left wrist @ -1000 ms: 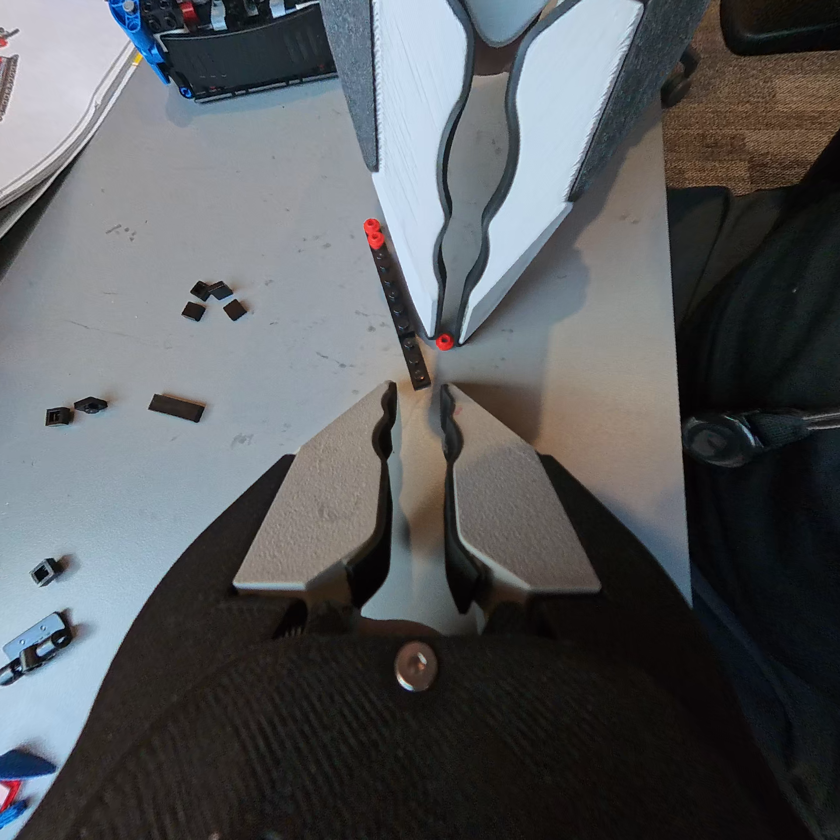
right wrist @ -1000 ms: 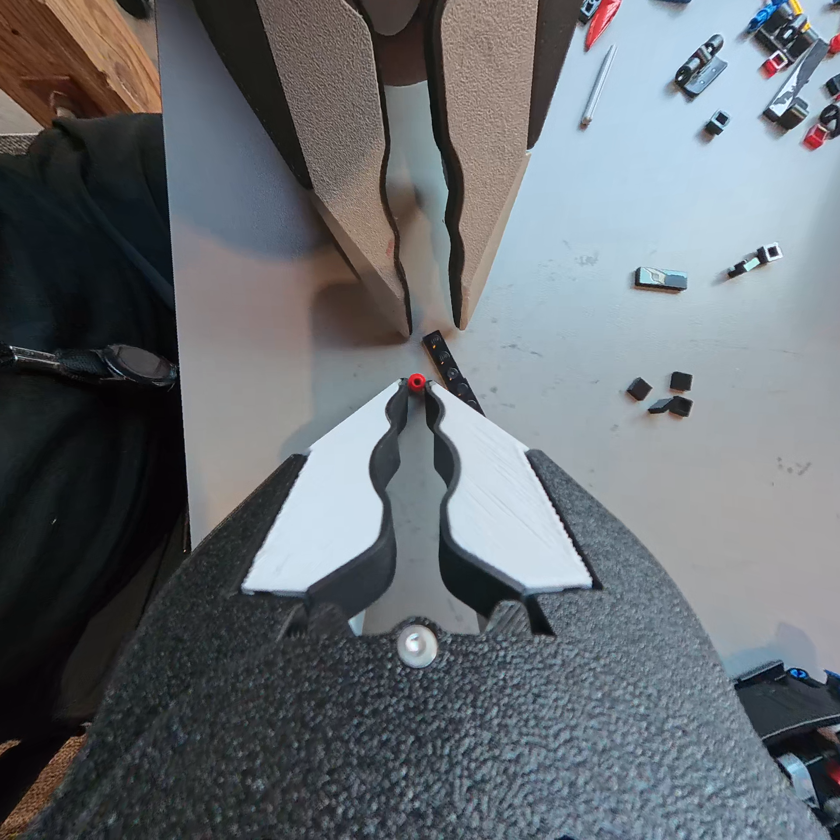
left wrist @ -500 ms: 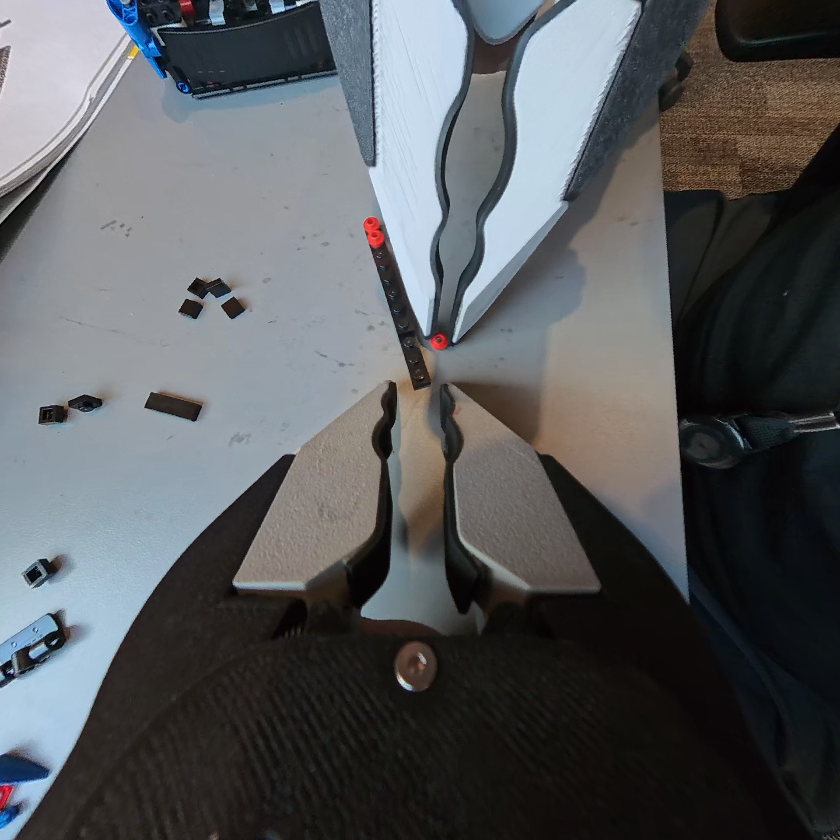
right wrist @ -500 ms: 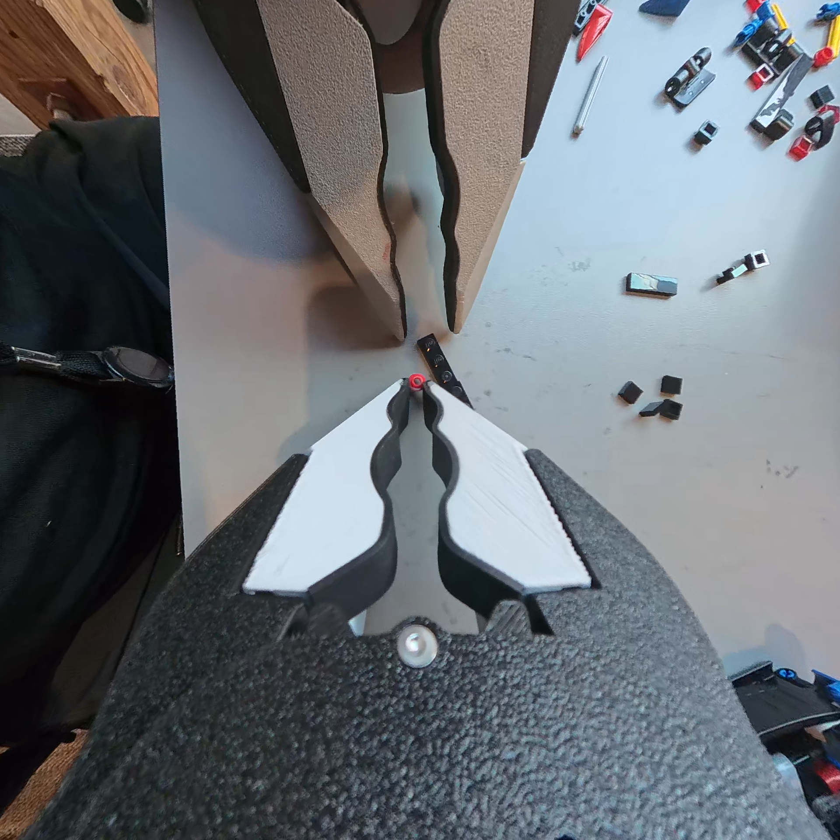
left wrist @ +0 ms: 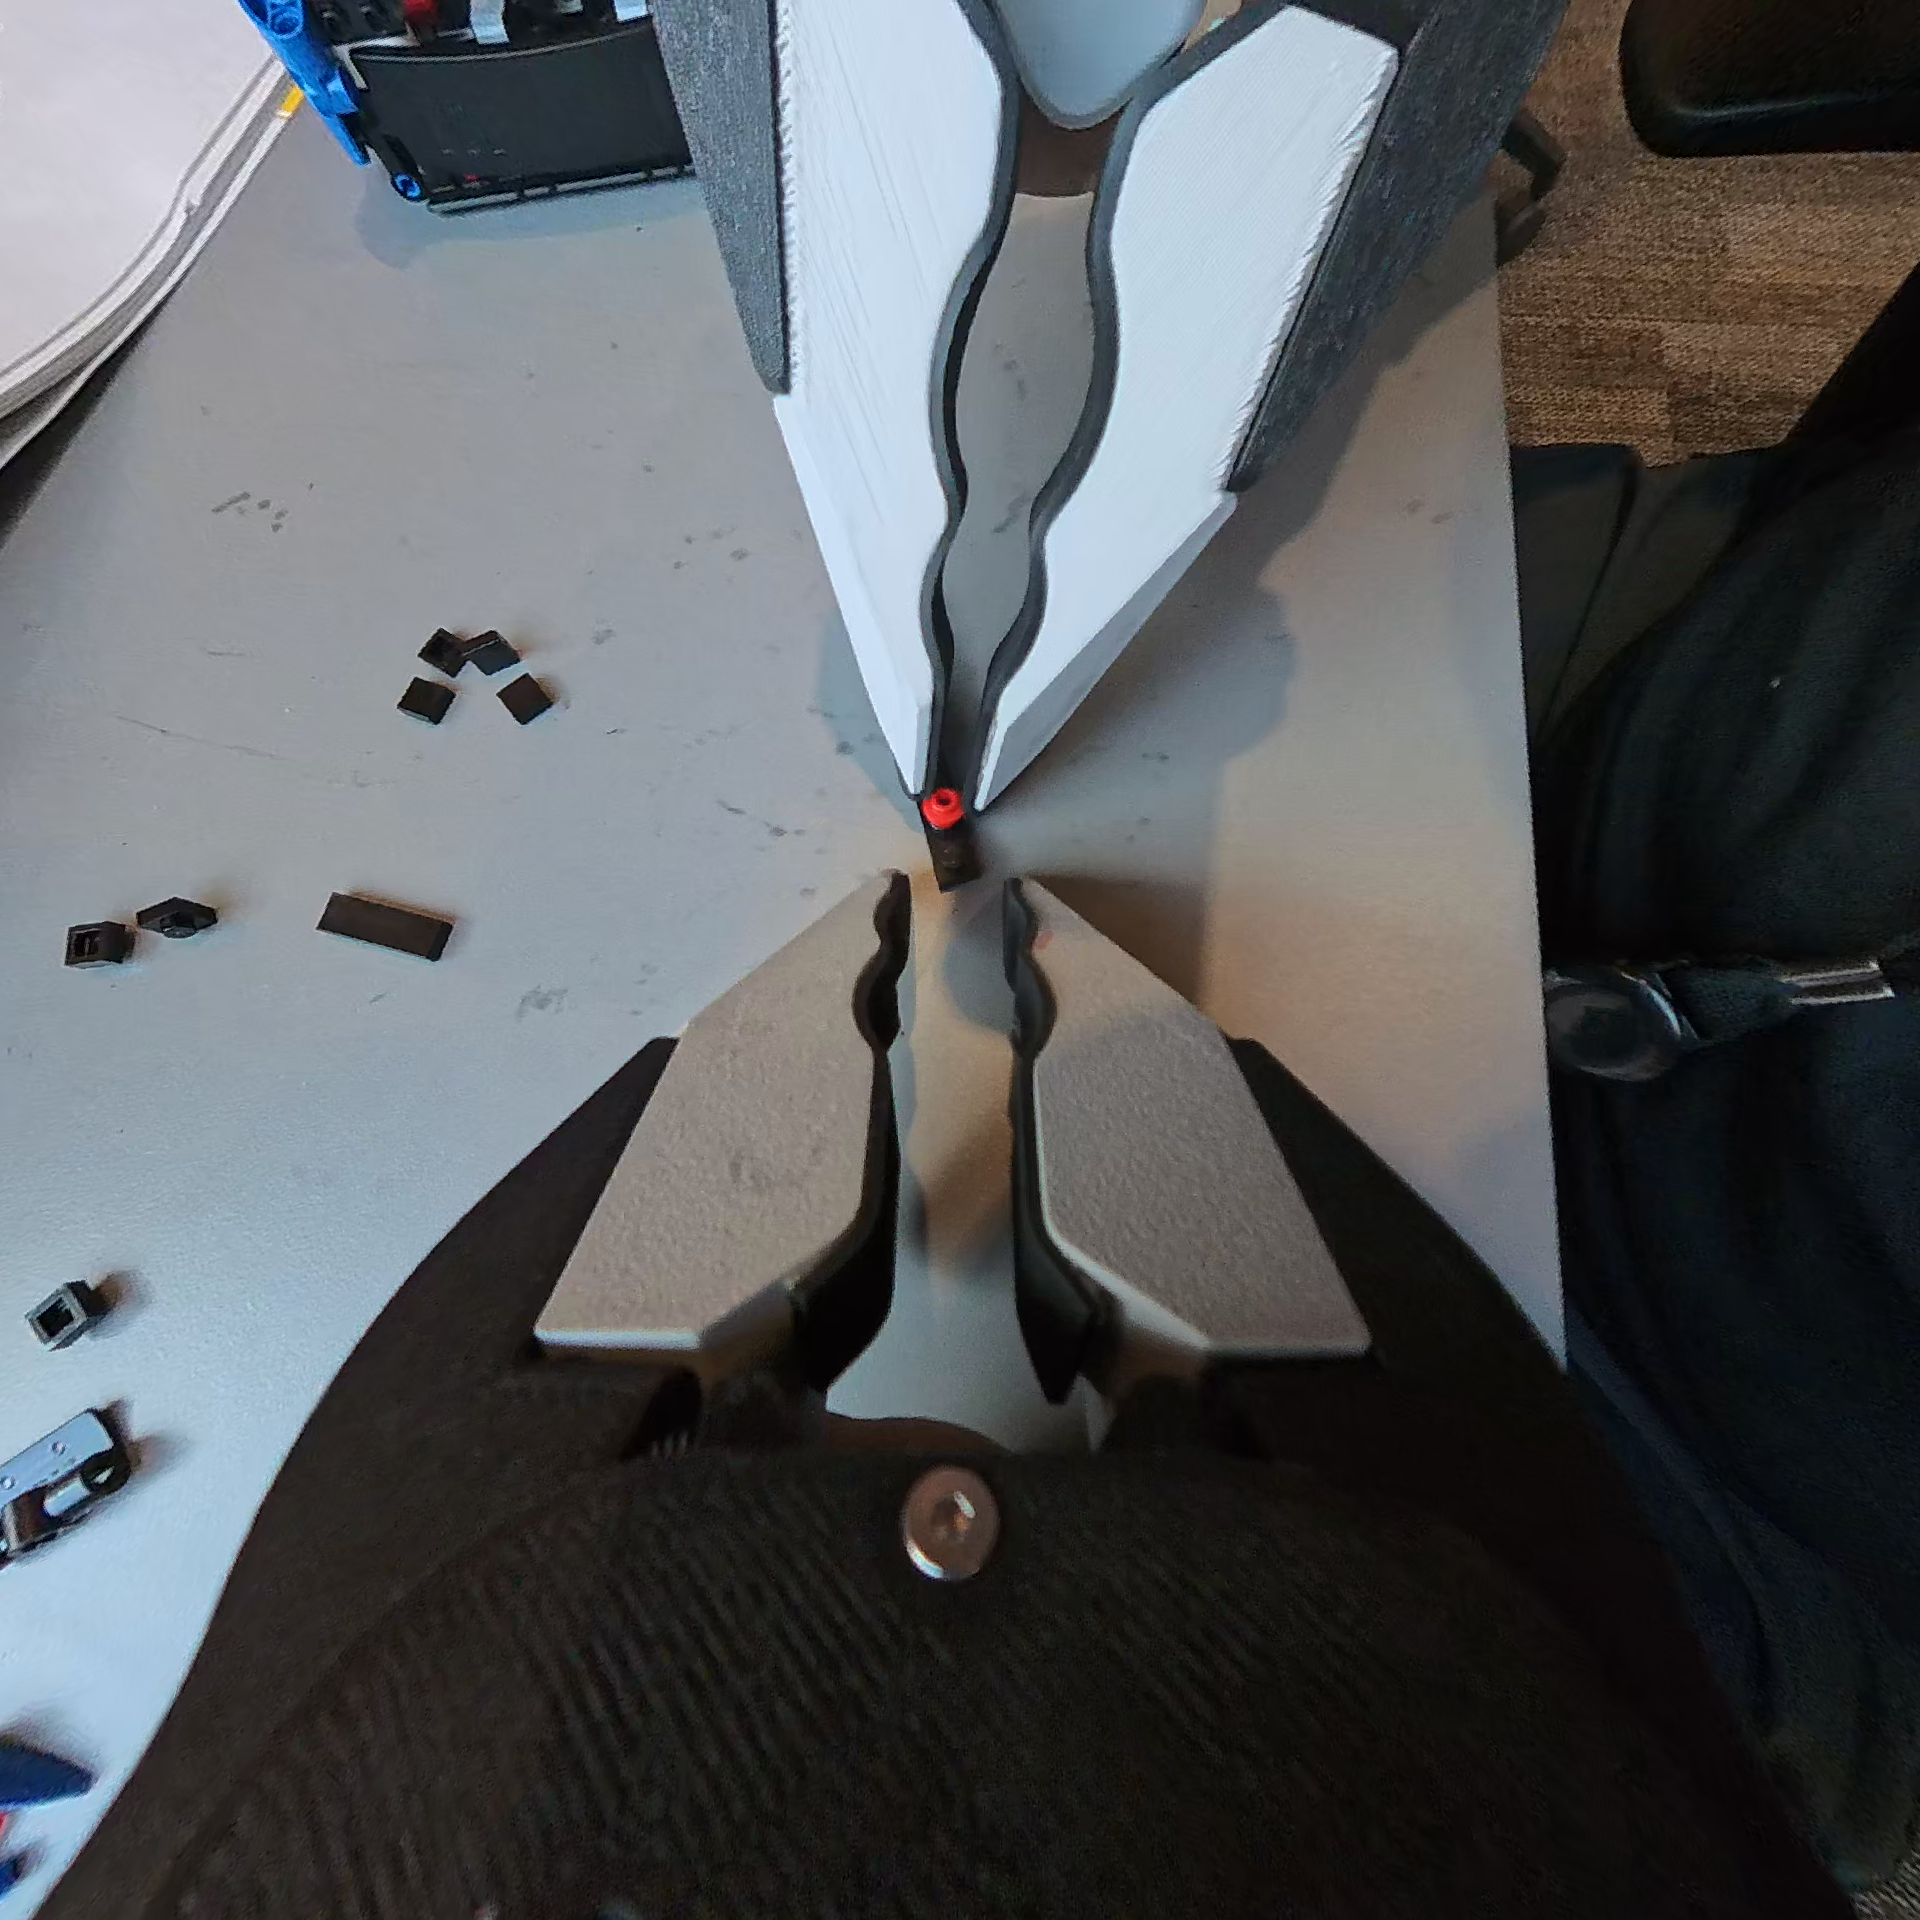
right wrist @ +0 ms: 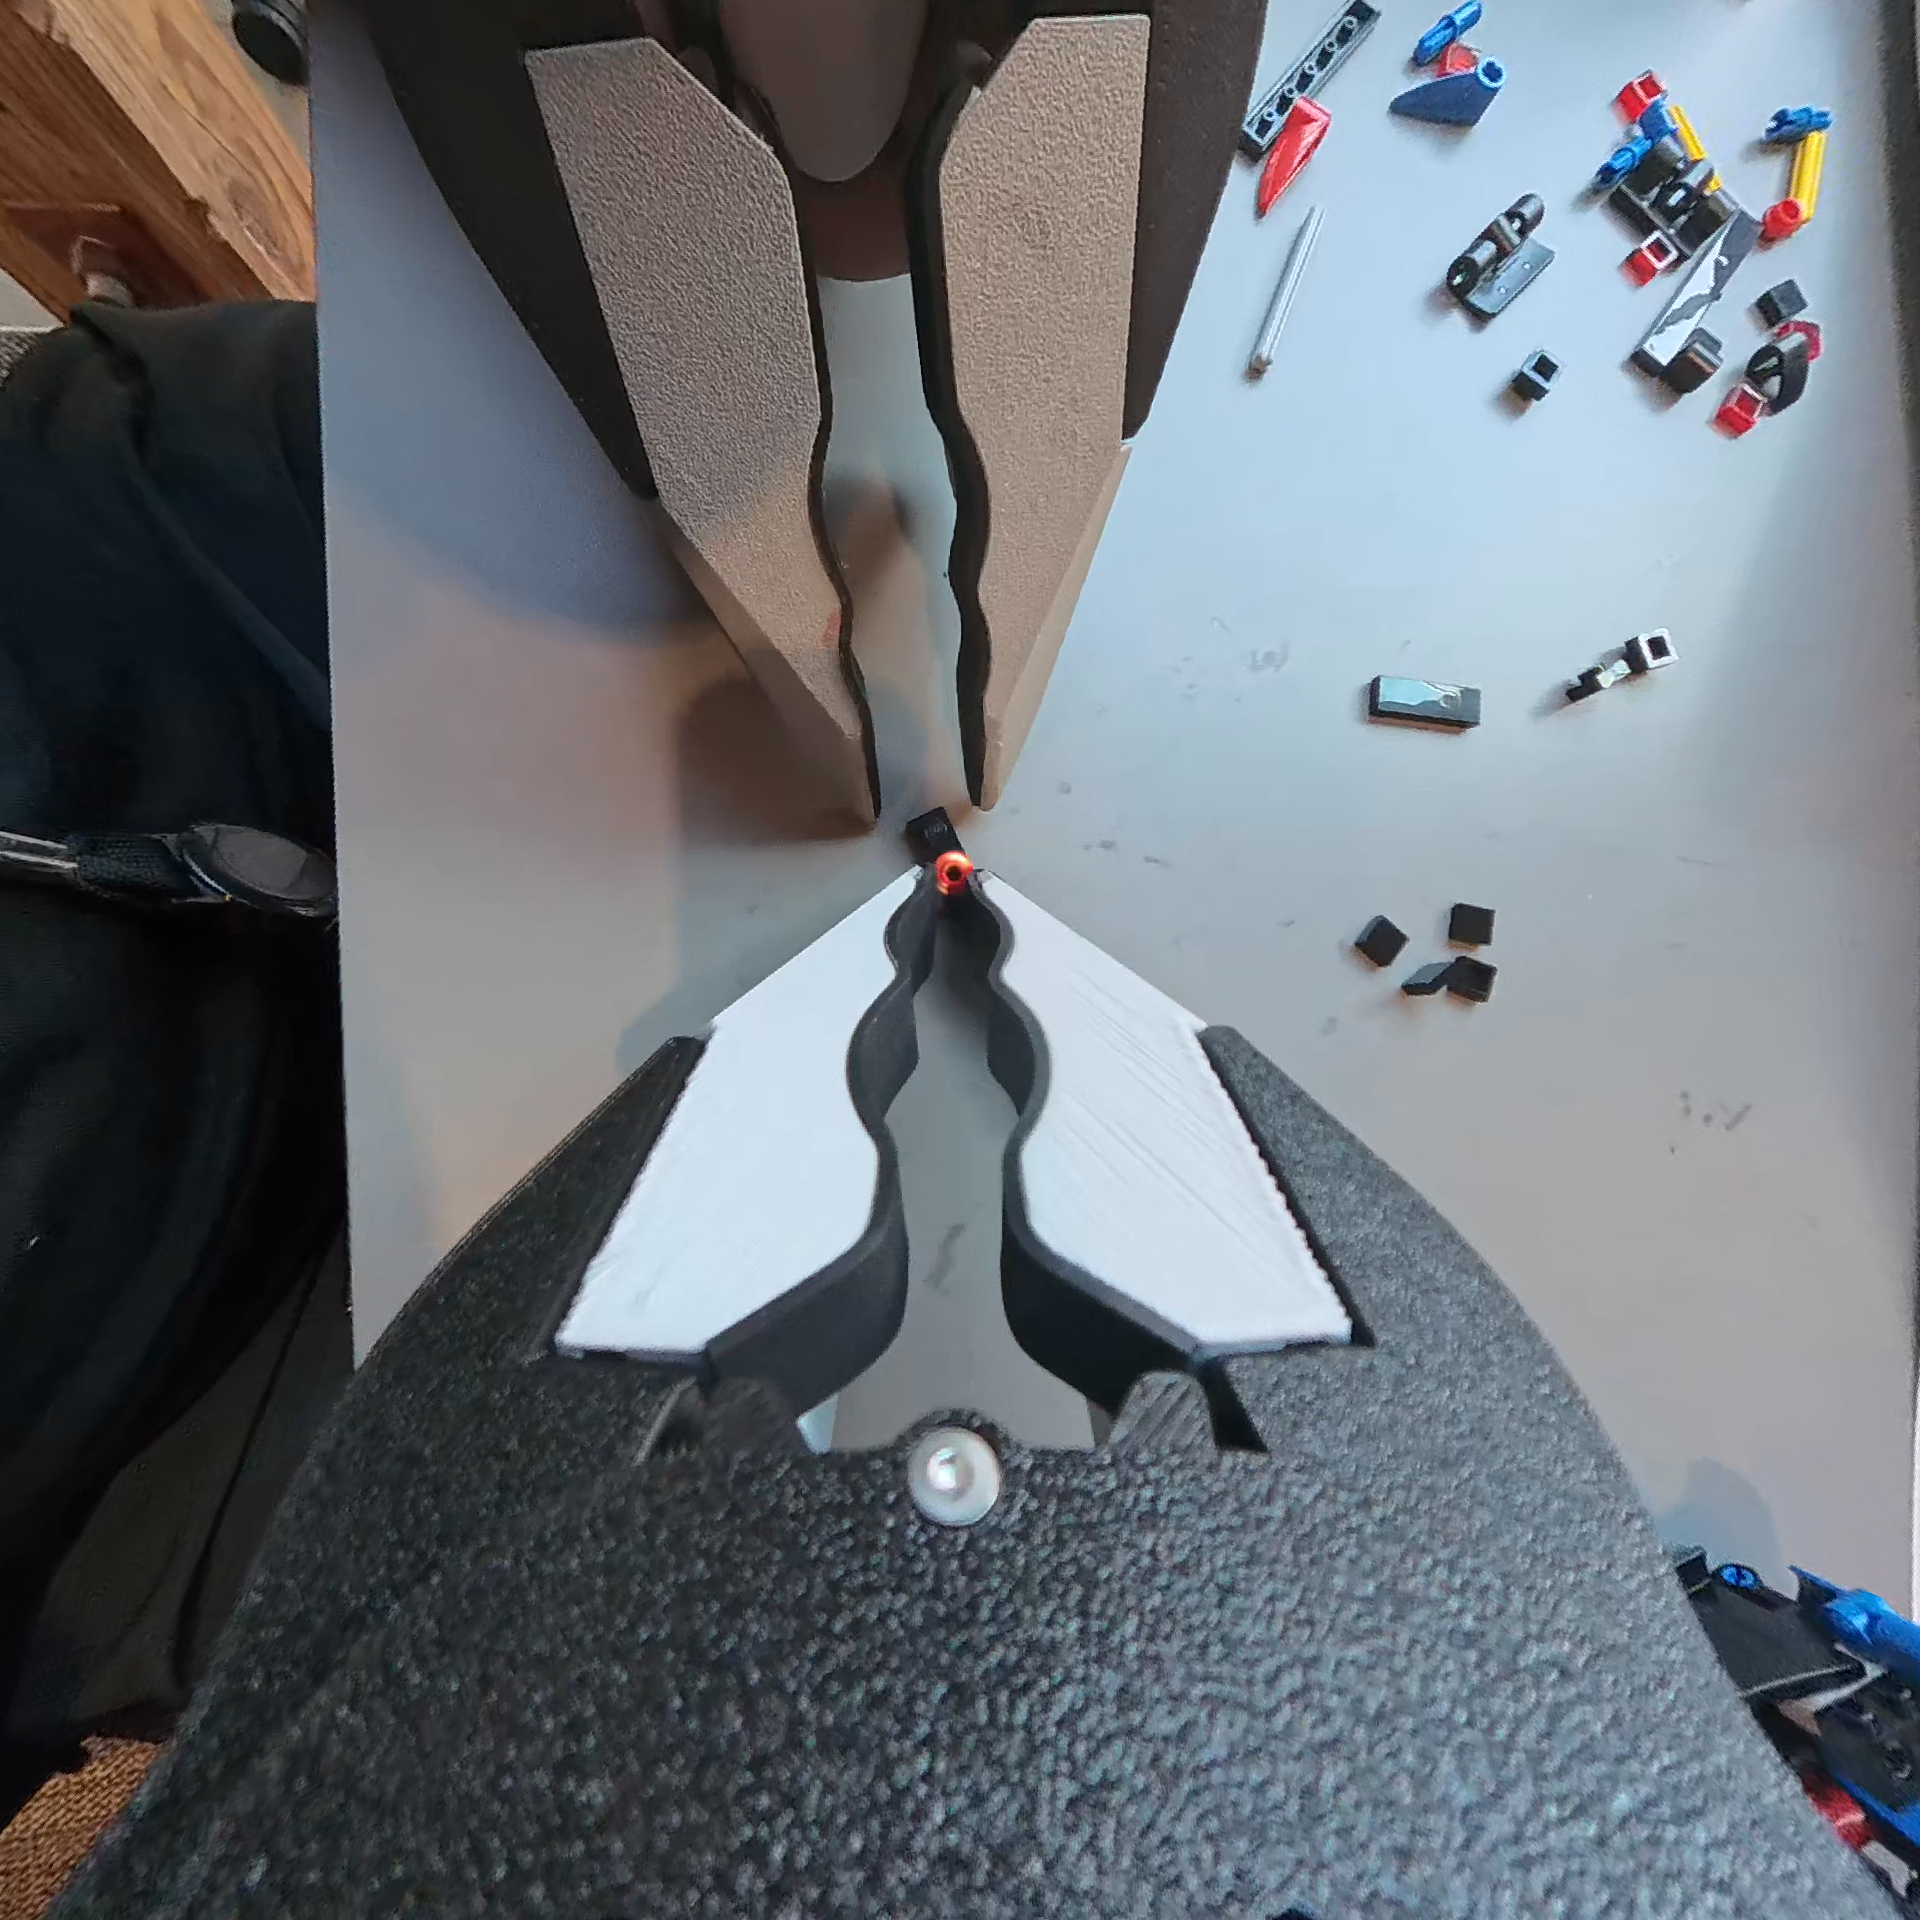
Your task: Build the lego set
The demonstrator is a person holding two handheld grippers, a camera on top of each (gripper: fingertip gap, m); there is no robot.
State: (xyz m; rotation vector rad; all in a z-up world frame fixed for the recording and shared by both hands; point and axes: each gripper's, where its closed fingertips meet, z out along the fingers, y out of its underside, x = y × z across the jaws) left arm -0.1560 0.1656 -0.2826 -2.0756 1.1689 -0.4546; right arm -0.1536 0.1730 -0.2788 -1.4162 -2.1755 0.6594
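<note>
My right gripper (right wrist: 953, 881), white-fingered, is shut on a small red round stud (right wrist: 951, 871). It holds the stud on or just over the near end of a long black plate (right wrist: 932, 831) lying on the grey table. In the left wrist view the white fingers (left wrist: 894, 582) cover most of the plate (left wrist: 954, 860); only its end shows below the red stud (left wrist: 942, 802). My left gripper (left wrist: 954, 888), grey-fingered, faces the right one tip to tip. It is open and empty, with its tips just short of the plate's end. It also shows in the right wrist view (right wrist: 925, 805).
Several small black tiles (left wrist: 473, 675) and a flat black tile (left wrist: 384, 925) lie to the left. A blue and black model (left wrist: 499, 94) and a booklet (left wrist: 94, 208) sit at the far left. Loose coloured parts (right wrist: 1683, 229) lie beyond. The table edge (left wrist: 1512, 727) and a person's dark clothing are close by. The tips of both grippers are at nearly the same place.
My right gripper has shifted sideways with the red stud, from beside the black plate to over its near end, and now covers most of the plate. My left gripper has held still.
</note>
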